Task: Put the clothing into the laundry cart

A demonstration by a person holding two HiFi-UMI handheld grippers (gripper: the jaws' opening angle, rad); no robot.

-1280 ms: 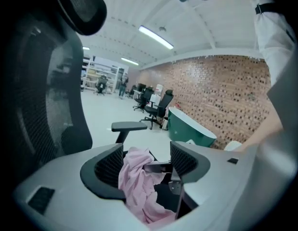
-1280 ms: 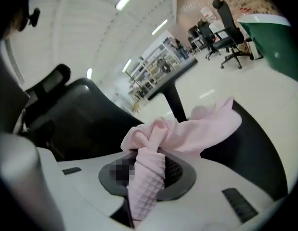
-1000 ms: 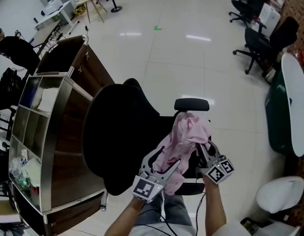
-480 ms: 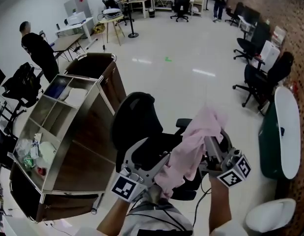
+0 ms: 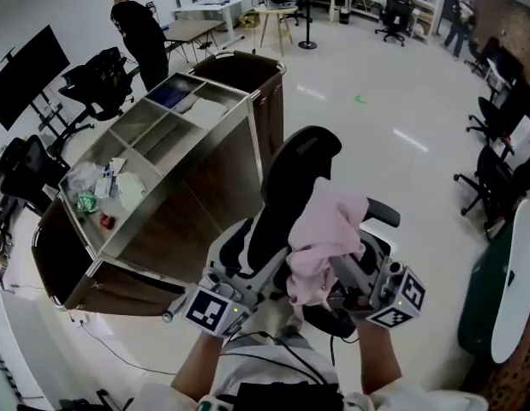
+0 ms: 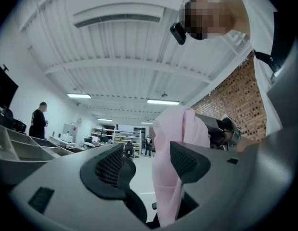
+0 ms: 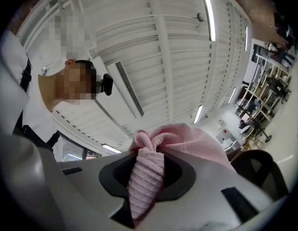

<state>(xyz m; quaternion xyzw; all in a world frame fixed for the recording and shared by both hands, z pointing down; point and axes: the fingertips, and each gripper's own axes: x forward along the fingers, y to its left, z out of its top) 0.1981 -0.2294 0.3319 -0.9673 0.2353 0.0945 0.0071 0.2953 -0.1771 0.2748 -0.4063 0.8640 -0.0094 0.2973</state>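
Turning since before, the view brings the laundry cart (image 5: 205, 187) nearer. The right hand-held gripper (image 7: 146, 174) pinches the pink clothing (image 5: 329, 225) above the chair (image 5: 303, 157). The left hand-held gripper (image 6: 149, 165) is spread, with cloth hanging between its jaws.

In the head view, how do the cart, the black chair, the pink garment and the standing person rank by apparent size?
1. cart
2. black chair
3. pink garment, helped by its nearness to the camera
4. standing person, far away
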